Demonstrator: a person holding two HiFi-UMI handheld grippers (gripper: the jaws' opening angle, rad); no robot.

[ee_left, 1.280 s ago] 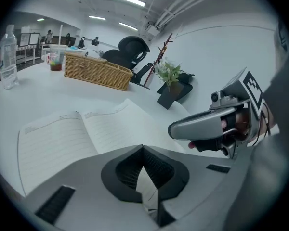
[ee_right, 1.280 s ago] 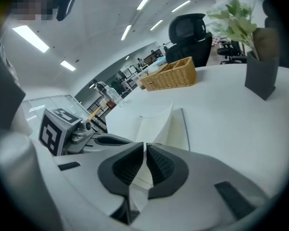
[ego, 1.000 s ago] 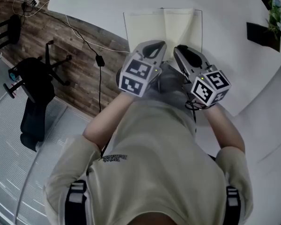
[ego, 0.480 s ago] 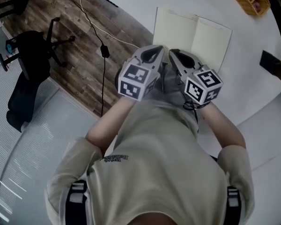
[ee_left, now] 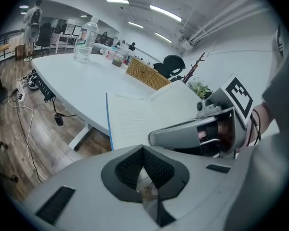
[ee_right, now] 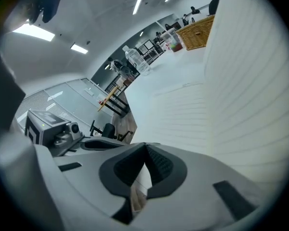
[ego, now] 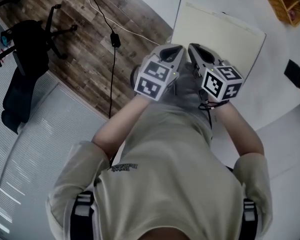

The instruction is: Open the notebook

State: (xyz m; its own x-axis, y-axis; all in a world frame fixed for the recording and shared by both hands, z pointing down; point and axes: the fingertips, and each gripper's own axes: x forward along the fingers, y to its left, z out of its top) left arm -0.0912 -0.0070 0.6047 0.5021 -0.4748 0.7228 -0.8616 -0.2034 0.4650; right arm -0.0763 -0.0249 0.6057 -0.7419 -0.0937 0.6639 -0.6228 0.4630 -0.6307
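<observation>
The notebook (ego: pixel 225 36) lies open on the white table (ego: pixel 155 1), cream pages up, with a blue cover edge showing in the left gripper view (ee_left: pixel 135 114). My left gripper (ego: pixel 174 49) and right gripper (ego: pixel 194 49) are held side by side close to the person's chest. Their tips sit at the notebook's near edge. Both are shut with nothing between the pads. The left gripper (ee_left: pixel 143 151) looks over the left page. Close over the lined right page (ee_right: pixel 231 95) hovers the right gripper (ee_right: pixel 145 149).
A wicker basket (ego: pixel 286 3) and a black object (ego: pixel 298 72) stand at the table's right side. A water bottle (ee_left: pixel 85 38) stands far back. Beyond the table's left edge, a cable with a plug (ego: pixel 114 39) lies on the wooden floor beside an office chair (ego: pixel 25 49).
The head view has swung, so the notebook now appears tilted and further right. Both grippers have moved together and a little lower, staying side by side at its near edge.
</observation>
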